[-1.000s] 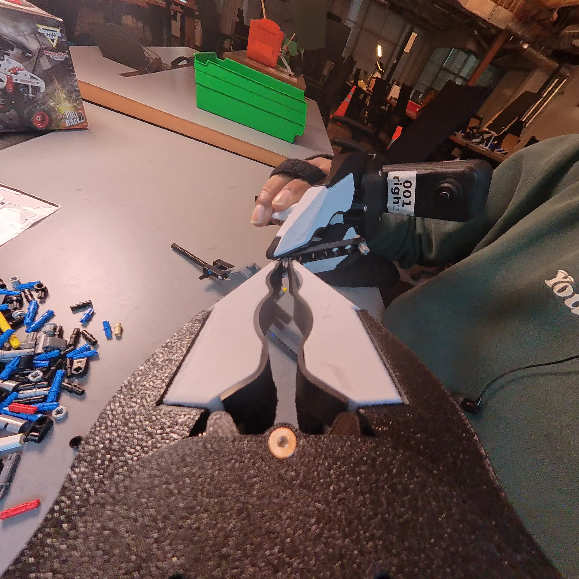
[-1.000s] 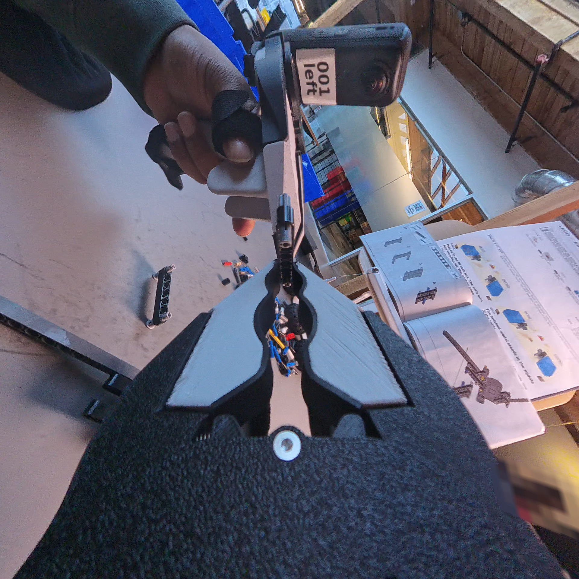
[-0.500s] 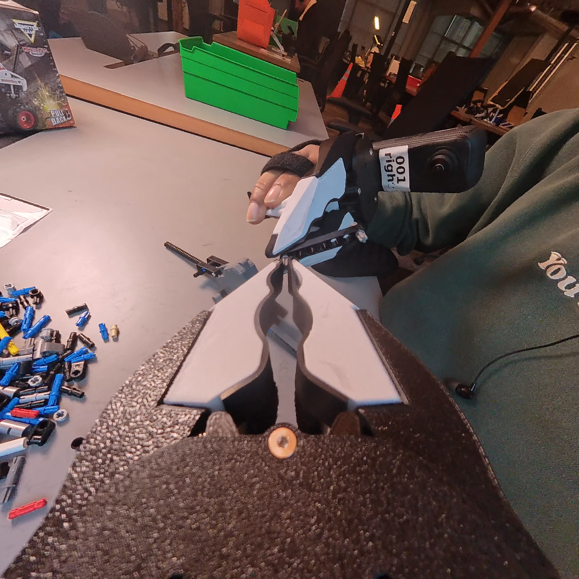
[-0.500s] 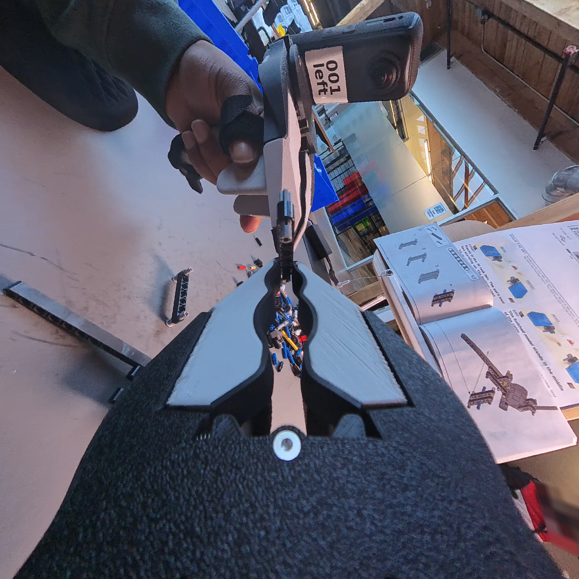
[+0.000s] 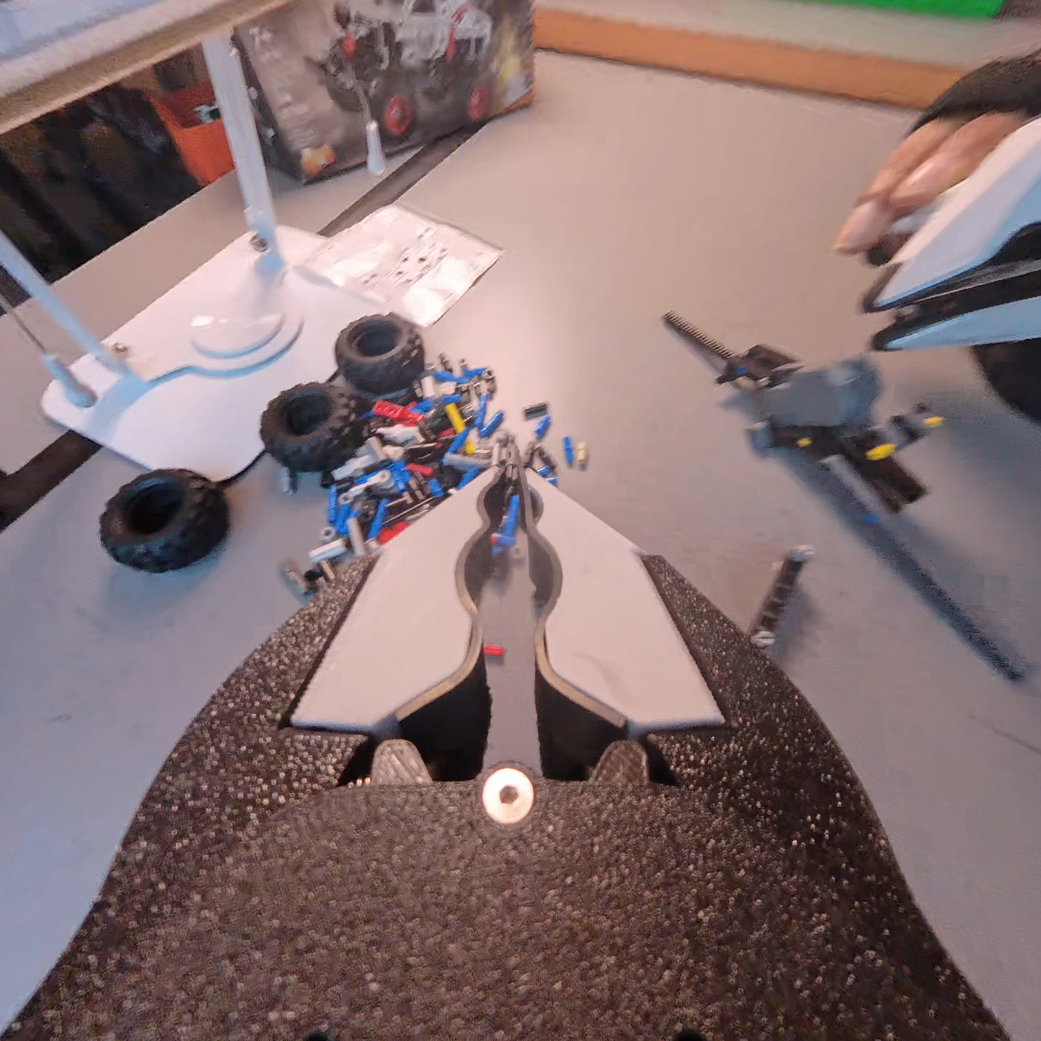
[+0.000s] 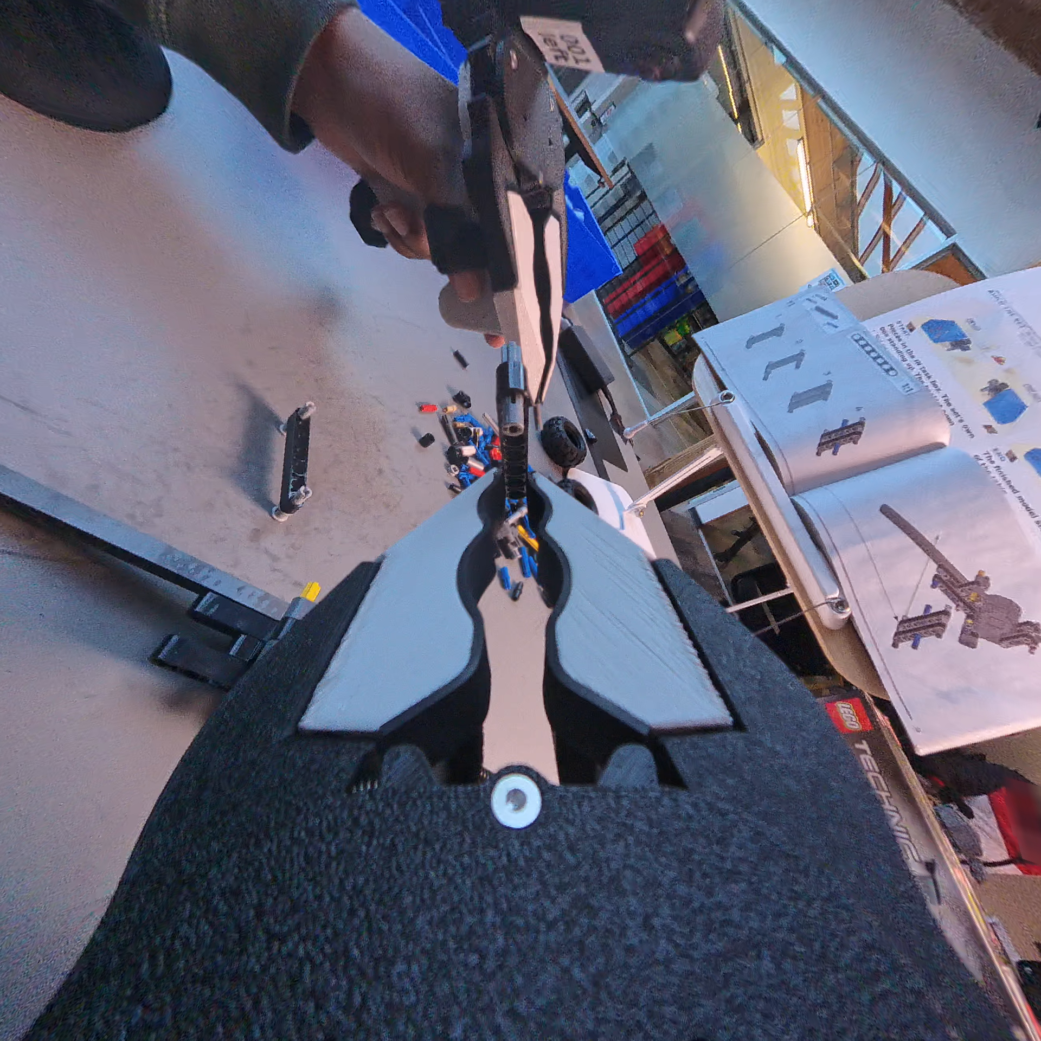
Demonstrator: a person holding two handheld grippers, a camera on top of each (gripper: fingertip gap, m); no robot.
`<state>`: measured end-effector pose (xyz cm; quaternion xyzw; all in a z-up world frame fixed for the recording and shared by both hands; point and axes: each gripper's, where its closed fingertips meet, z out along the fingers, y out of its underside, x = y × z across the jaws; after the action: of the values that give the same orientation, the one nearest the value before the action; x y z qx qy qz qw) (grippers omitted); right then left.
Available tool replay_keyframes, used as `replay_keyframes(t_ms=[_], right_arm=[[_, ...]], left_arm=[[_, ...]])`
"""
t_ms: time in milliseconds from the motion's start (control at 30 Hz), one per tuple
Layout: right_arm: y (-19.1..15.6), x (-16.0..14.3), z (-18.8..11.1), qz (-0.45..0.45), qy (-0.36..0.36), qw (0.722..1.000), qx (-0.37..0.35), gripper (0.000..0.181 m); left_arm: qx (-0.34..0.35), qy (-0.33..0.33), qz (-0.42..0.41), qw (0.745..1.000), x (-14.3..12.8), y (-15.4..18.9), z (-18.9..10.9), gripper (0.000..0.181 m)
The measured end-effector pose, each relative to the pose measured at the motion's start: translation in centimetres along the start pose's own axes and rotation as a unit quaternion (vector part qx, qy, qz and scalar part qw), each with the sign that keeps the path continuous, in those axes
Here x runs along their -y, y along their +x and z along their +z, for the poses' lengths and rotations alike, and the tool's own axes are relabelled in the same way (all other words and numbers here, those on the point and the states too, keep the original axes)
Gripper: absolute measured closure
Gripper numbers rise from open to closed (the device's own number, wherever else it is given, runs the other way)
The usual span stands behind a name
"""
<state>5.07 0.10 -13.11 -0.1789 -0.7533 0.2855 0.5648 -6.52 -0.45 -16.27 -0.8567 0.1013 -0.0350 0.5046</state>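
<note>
Right hand-held gripper (image 6: 515, 479) is clamped on a black ribbed rod (image 6: 514, 450), held upright. Left hand-held gripper (image 5: 510, 467), fingertips pinching a small grey pin (image 6: 511, 369), hovers above loose parts (image 5: 417, 450) on the counter (image 5: 648, 197).

tongs (image 5: 511, 459) grey, black-edged | tyres (image 5: 163, 519) black | loose pieces (image 5: 405, 450) blue, red, yellow

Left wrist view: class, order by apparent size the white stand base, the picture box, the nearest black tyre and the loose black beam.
1. white stand base and picture box: alike; the box is farther and cropped.
2. nearest black tyre
3. loose black beam
</note>
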Motion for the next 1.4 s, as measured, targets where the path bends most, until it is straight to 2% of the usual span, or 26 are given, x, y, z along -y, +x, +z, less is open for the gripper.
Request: replay_keyframes(t_ms=[167,200,333,400,467,567,667,767,900,1067,1200,1333,1400], right_arm=[[-0.5,-1.4,0.6,-0.021,-0.031,0.999,-0.009,0.175],[-0.4,-1.6,0.7,-0.021,-0.038,0.999,-0.012,0.175],[-0.2,-2.8,0.9,-0.041,-0.065,0.997,-0.03,0.174],[-0.2,-2.8,0.9,-0.043,-0.064,0.996,-0.034,0.175],[-0.2,-2.5,1.0,-0.043,-0.063,0.996,-0.035,0.175],[-0.5,-1.9,0.9,-0.027,-0.051,0.998,-0.028,0.174],[-1.4,-0.8,0.8,0.01,-0.028,1.0,0.003,0.175],[-2.0,0.4,0.7,0.048,-0.018,0.998,0.035,0.174],[-2.7,0.9,0.5,0.073,-0.017,0.995,0.062,0.174],[-3.3,0.9,0.5,0.086,-0.018,0.993,0.085,0.174],[-3.4,1.0,0.4,0.109,-0.005,0.99,0.093,0.173],[-2.4,2.8,-0.6,0.154,0.055,0.982,0.097,0.159],[-1.9,4.1,-1.2,0.165,0.088,0.977,0.099,0.159]], left_arm=[[0.041,-0.053,0.036,0.997,-2.7,-2.4,3.4,0.177],[0.043,-0.055,0.042,0.997,-3.0,-2.5,3.8,0.171],[0.041,-0.01,0.025,0.999,-1.7,-2.1,3.3,0.15],[-0.021,0.035,-0.012,0.999,0.2,0.3,2.4,0.146],[-0.111,0.08,-0.029,0.99,2.2,4.3,0.9,0.146],[-0.189,0.125,0.014,0.974,3.9,9.8,-1.5,0.15],[-0.185,0.138,0.11,0.967,4.4,13.3,-2.7,0.156],[-0.171,0.15,0.176,0.958,5.1,15.3,-3.3,0.163],[-0.153,0.148,0.213,0.954,5.3,16.0,-3.4,0.175],[-0.155,0.137,0.223,0.953,5.0,16.3,-3.3,0.177],[-0.18,0.136,0.179,0.958,5.2,16.0,-3.5,0.178],[-0.197,0.15,0.131,0.96,5.9,15.1,-4.2,0.178],[-0.211,0.152,0.117,0.959,5.9,15.2,-4.3,0.178]])
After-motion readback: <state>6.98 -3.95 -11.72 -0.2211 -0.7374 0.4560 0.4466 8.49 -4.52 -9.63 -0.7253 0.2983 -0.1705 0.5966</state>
